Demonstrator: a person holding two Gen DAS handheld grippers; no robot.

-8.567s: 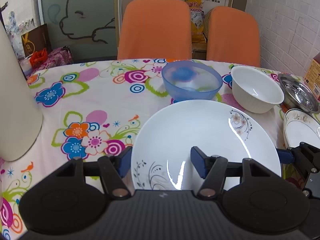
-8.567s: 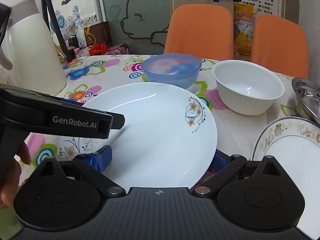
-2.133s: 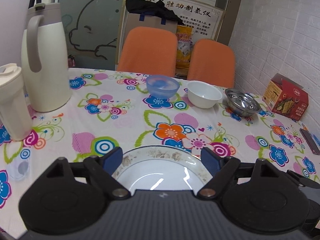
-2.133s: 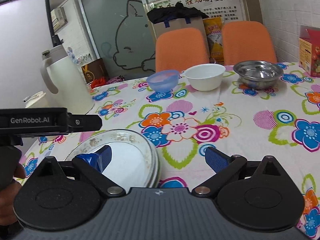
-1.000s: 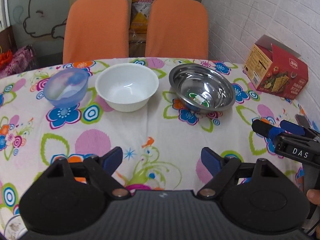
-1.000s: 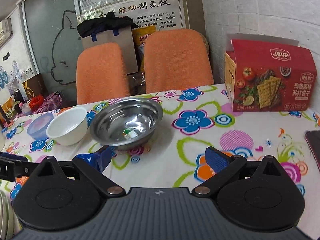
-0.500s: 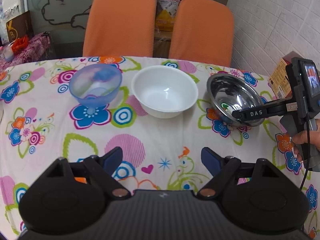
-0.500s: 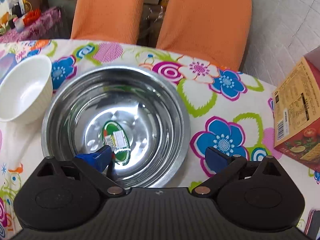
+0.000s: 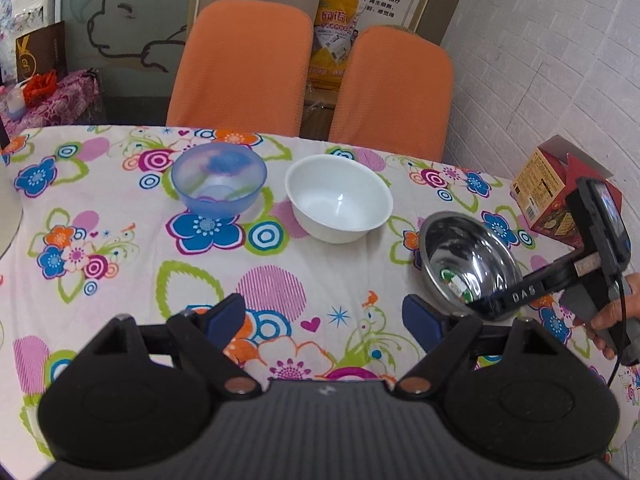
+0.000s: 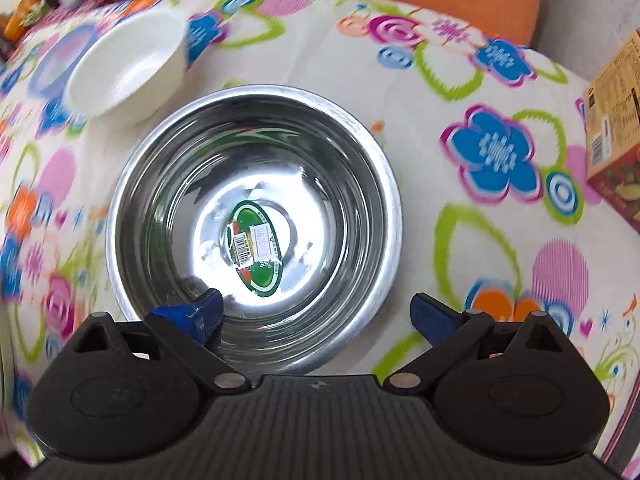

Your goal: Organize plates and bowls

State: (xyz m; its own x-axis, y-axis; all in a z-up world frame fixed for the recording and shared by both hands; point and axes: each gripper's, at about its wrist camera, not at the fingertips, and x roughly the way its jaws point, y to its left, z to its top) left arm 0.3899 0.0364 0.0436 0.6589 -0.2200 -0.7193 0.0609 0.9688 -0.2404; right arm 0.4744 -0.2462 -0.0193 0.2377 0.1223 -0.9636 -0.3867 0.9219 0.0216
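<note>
On the table [image 9: 120,240], three bowls in a row: plastic bowl [image 9: 219,179] left, ceramic bowl [image 9: 338,197] middle, metal bowl [image 9: 468,264] right.

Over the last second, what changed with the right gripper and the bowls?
The right gripper moved in over the steel bowl; its jaws stand open, one finger inside the bowl, one outside. Nothing is gripped yet. The white bowl and blue bowl stayed put; the left gripper stays open, holding nothing.

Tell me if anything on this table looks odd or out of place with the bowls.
One thing: the steel bowl has a green product sticker with a barcode stuck inside on its bottom. Otherwise the white bowl and blue bowl sit upright and empty on the tablecloth; nothing spilled or broken.
</note>
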